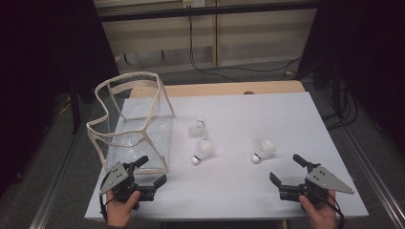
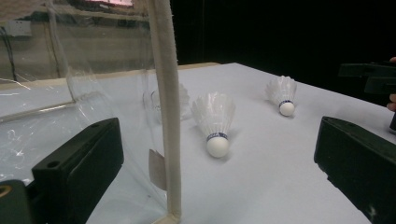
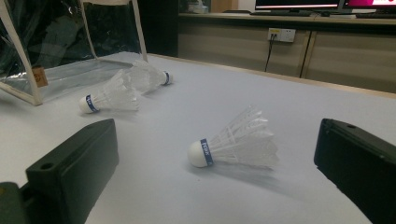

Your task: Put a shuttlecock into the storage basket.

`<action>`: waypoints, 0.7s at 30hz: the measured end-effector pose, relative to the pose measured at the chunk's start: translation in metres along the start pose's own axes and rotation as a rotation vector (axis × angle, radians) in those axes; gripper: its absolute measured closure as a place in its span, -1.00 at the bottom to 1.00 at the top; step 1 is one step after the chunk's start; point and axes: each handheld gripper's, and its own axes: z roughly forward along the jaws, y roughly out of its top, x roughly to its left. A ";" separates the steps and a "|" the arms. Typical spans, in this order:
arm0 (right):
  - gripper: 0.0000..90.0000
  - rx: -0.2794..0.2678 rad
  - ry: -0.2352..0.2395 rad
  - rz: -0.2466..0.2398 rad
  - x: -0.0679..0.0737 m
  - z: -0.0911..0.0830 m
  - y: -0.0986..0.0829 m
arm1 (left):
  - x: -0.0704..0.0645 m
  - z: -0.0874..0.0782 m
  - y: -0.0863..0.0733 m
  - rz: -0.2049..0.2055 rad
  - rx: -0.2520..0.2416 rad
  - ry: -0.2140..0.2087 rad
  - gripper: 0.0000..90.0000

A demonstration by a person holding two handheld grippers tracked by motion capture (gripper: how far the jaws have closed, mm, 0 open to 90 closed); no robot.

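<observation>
White table top point(image 1: 248, 191): we hold both grippers, left point(image 1: 149, 173) and right point(image 1: 286, 169), jaws apart, lining up on bag point(image 1: 131, 124) and nearest shuttlecock point(image 1: 263, 151).

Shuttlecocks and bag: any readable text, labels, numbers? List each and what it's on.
Nothing can be read.
Blue band on the nearest shuttlecock: white print, too blurred to read.
Blue bands on the other two shuttlecocks: too small to tell any print.
Small tan tag on the clear bag: too blurred to read.
Wall socket plate: no legible marking.
</observation>
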 end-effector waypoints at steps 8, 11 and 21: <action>-1.00 -0.005 0.003 -0.007 0.000 0.000 0.000 | -0.001 0.002 0.000 0.005 0.003 -0.005 -0.97; -1.00 -0.004 0.003 -0.007 0.000 0.000 0.000 | -0.002 0.003 0.001 0.008 0.006 -0.014 -0.97; -1.00 -0.007 0.006 -0.012 0.001 -0.001 0.000 | -0.008 0.008 0.002 0.007 0.018 -0.039 -0.97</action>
